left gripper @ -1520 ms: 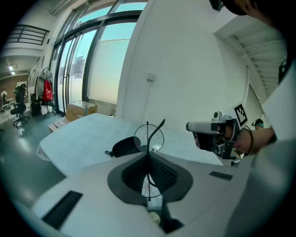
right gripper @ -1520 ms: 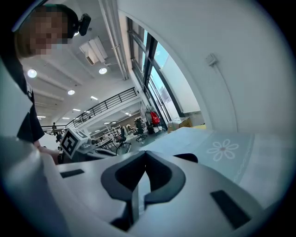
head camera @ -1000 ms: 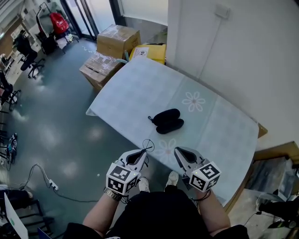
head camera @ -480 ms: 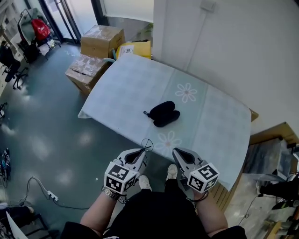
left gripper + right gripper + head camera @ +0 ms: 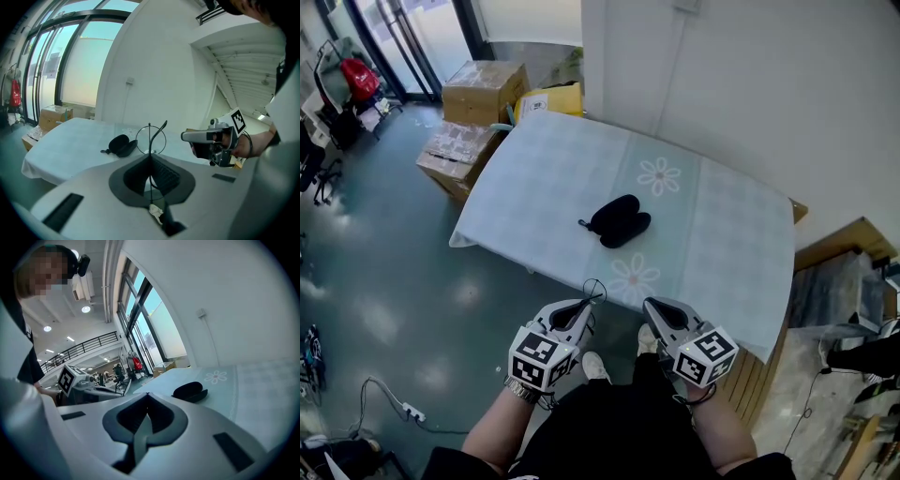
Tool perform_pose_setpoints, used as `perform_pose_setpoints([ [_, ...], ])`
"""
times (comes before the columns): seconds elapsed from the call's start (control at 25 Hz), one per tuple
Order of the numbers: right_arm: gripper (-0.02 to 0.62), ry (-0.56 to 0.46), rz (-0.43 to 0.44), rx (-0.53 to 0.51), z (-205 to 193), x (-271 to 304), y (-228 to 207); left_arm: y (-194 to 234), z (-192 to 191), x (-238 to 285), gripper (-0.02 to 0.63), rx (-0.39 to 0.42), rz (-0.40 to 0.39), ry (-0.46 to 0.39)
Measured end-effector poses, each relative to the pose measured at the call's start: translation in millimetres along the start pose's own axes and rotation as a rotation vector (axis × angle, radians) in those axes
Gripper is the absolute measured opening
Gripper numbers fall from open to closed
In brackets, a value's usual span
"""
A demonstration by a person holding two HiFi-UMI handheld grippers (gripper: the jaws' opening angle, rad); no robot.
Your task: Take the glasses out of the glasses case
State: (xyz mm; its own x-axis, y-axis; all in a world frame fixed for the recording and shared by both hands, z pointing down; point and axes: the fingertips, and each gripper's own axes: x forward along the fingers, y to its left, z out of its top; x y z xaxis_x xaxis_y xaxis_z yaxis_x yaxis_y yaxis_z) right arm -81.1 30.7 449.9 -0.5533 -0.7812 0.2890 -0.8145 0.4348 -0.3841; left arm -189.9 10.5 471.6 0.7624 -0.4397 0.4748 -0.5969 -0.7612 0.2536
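Left tool (image 5: 590,303): clenched on glasses (image 5: 596,291)
Right tool (image 5: 650,304): clenched, holding nothing
Glasses case (image 5: 617,221): open, frame centre, on table (image 5: 727,234)

Plain matt black for the glasses case (image 5: 617,221). Pale mint tablecloth (image 5: 544,178), finely checked, printed with white daisies (image 5: 659,175). Thin black wire frame on the glasses (image 5: 150,136), round lens clear. Light grey shells on the left gripper (image 5: 594,300) and the right gripper (image 5: 649,306), dark grey in the hollows round the jaws. Black-and-white square markers on each cube (image 5: 539,356). Brown cardboard boxes (image 5: 483,92), with one yellow box (image 5: 546,98) beside them. Glossy grey-green floor (image 5: 384,281), white wall (image 5: 750,94), red bag (image 5: 356,77) at far left. Black clothing (image 5: 609,431) on the person.
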Motion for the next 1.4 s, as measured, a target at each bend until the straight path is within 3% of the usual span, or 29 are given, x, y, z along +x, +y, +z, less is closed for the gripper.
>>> perform_pose_setpoints([
  [1.4, 0.023, -0.004, -0.014, -0.003, -7.7, -4.8, 7.6, -6.2, -1.9, -3.1, 0.029, 0.014, -0.019, -0.008],
])
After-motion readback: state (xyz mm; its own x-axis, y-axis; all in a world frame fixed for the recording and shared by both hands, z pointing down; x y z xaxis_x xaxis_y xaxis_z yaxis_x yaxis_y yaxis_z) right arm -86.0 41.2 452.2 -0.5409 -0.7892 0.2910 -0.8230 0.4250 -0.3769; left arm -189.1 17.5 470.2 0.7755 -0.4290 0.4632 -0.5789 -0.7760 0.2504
